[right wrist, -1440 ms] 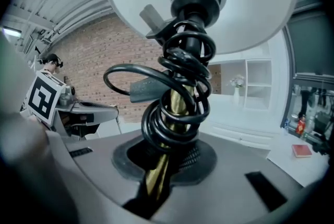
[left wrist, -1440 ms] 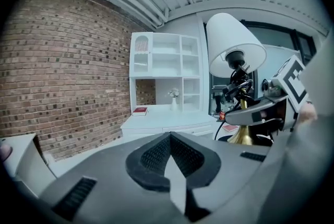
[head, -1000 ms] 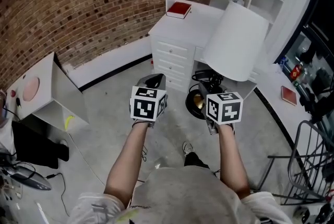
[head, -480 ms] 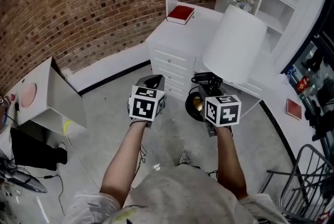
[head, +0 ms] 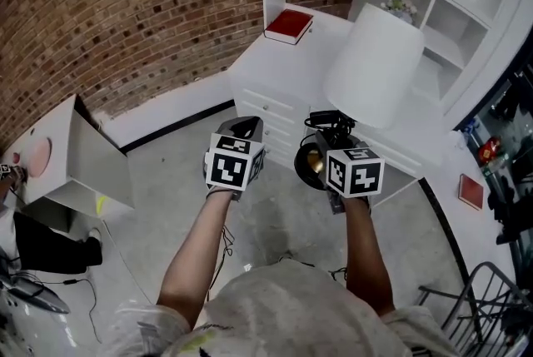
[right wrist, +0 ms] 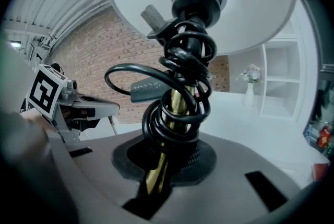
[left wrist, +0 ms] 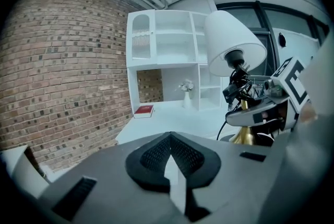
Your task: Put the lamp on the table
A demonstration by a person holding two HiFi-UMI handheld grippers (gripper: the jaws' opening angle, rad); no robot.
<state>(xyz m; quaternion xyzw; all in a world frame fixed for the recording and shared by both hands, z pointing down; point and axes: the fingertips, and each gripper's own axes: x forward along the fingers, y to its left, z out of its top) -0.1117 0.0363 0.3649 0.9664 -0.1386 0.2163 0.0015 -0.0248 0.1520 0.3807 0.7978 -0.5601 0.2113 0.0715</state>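
The lamp has a white shade, a brass stem wound with black cord, and a round black base. My right gripper is shut on the stem and carries the lamp tilted, with the shade over the white desk and the base off the desk's front edge. My left gripper hovers to the left of the lamp, short of the desk. Its pads meet with nothing between them. The left gripper view shows the shade at upper right.
A red book lies at the desk's back left, and a small vase of flowers stands in the white shelving behind. Drawers face me. A white cabinet stands at left by the brick wall, a wire rack at lower right.
The desk has drawn nearer in the head view, and the lamp's base has risen slightly toward its edge. Both grippers keep their hold and spacing.
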